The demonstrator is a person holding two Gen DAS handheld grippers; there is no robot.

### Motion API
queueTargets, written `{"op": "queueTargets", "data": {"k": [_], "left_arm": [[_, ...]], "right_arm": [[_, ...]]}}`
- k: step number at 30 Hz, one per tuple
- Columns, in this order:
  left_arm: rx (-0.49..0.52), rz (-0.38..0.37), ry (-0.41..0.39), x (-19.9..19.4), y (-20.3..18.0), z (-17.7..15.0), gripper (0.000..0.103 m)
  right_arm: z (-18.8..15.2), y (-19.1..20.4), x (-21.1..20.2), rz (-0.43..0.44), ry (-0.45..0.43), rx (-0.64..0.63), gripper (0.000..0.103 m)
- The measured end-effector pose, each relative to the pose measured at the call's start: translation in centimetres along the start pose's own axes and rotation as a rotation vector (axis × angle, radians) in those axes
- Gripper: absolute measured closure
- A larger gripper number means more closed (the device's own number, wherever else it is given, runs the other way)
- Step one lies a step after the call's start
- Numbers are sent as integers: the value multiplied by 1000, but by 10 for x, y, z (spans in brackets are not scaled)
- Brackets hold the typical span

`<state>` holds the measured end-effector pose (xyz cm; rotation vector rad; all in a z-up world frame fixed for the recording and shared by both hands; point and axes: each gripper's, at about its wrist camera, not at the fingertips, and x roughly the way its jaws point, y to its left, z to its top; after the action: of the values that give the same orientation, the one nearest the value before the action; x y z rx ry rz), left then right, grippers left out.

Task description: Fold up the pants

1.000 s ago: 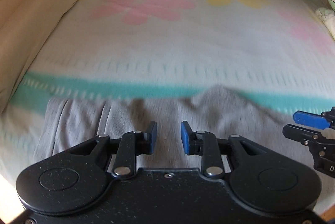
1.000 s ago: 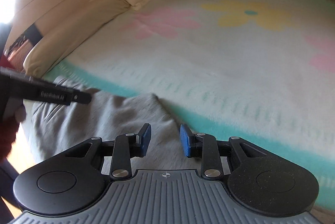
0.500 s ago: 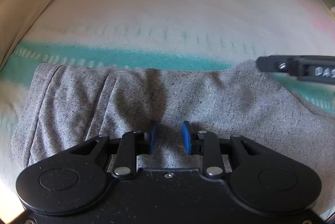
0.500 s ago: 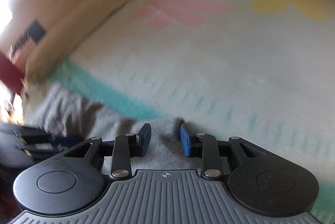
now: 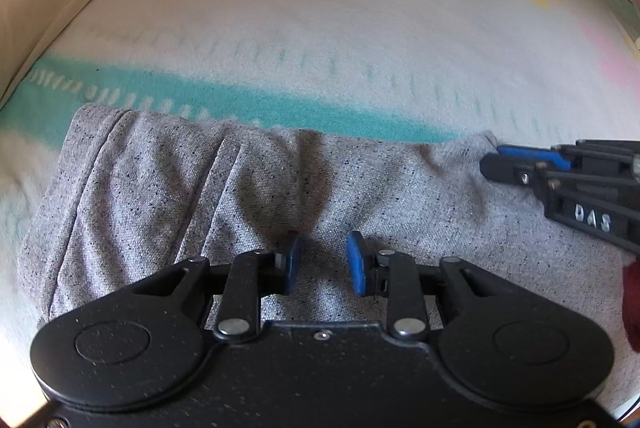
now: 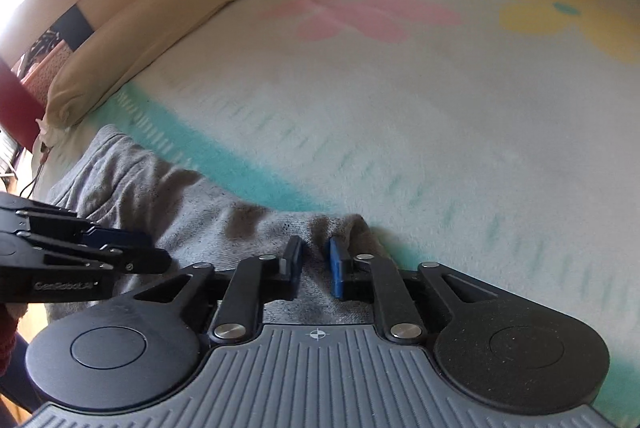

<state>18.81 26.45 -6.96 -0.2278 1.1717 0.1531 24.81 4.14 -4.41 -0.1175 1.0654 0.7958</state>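
Note:
Grey speckled pants (image 5: 240,188) lie folded across the near edge of a flowered blanket (image 5: 340,36). My left gripper (image 5: 322,260) points down onto the middle of the pants, open, with flat cloth showing between its blue pads. It enters the right wrist view as the left gripper (image 6: 132,248) from the left edge. My right gripper (image 6: 316,262) stands at the far right corner of the pants (image 6: 224,224). Its jaws are closing, with grey cloth between the pads and a raised fold beside the right pad. The left wrist view shows the right gripper (image 5: 496,158) side-on at that corner.
A beige cushioned bed surround (image 6: 168,0) runs along the left and back. A turquoise stripe (image 5: 240,100) of the blanket lies just beyond the pants. A dark red sleeve (image 6: 16,104) shows at the left edge, and floor below the bed edge.
Both grippers have come down onto the pants. The right one has slid to the far right corner, and its jaws stand narrower than before. The left jaws keep their gap.

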Motion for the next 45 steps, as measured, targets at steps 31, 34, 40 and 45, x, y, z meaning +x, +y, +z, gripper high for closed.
{"op": "queueTargets", "data": {"k": [31, 34, 40, 45], "left_arm": [[26, 16, -4, 1, -8, -4, 65], [17, 26, -2, -3, -11, -3, 66], [96, 32, -74, -18, -40, -7, 66], [244, -95, -127, -29, -84, -19, 66]], "right_arm": [[13, 24, 6, -169, -134, -28, 88], [18, 10, -39, -168, -237, 28, 85], [-9, -34, -105, -217, -217, 59, 85], [-57, -53, -111, -239, -142, 124, 85]]}}
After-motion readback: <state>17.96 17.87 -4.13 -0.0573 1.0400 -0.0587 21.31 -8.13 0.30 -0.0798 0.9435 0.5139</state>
